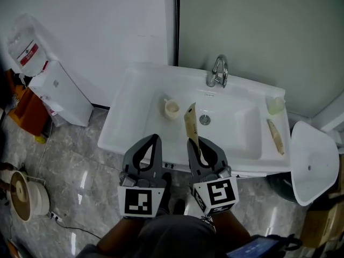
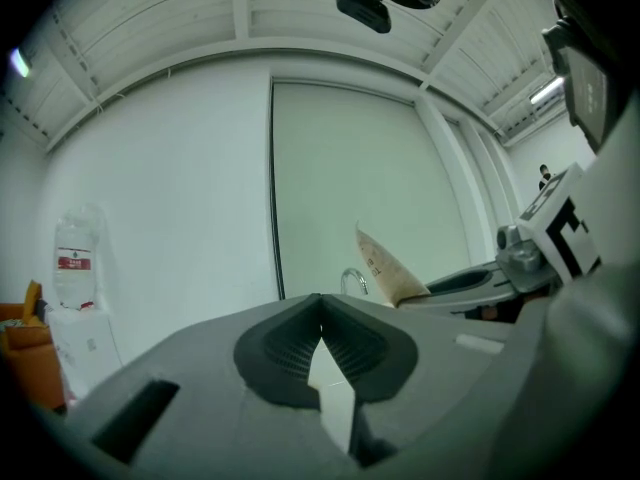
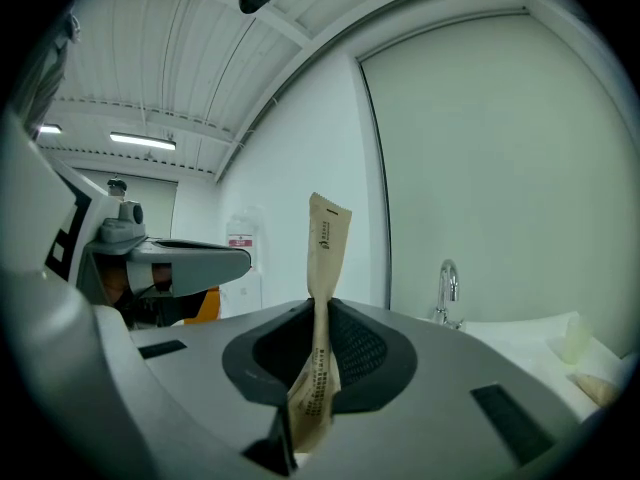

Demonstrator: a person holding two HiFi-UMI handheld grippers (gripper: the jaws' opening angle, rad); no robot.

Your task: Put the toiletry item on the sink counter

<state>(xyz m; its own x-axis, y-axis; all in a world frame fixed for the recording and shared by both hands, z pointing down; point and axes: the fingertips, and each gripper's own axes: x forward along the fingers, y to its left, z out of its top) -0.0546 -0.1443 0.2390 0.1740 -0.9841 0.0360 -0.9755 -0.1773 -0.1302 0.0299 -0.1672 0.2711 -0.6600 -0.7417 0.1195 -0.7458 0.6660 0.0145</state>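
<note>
Before the white sink counter (image 1: 124,123), my right gripper (image 1: 194,143) pinches the paper toiletry sachet (image 1: 191,121) upright, not yet set down; my left gripper (image 1: 156,138) is clenched, empty. I judge placement is all that's left.

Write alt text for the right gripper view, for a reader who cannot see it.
The right gripper has its jaws shut on a tan paper sachet that stands upright between them, printed side showing. To the right are a chrome faucet and a white sink against a pale wall. The left gripper pokes in from the left.
</note>
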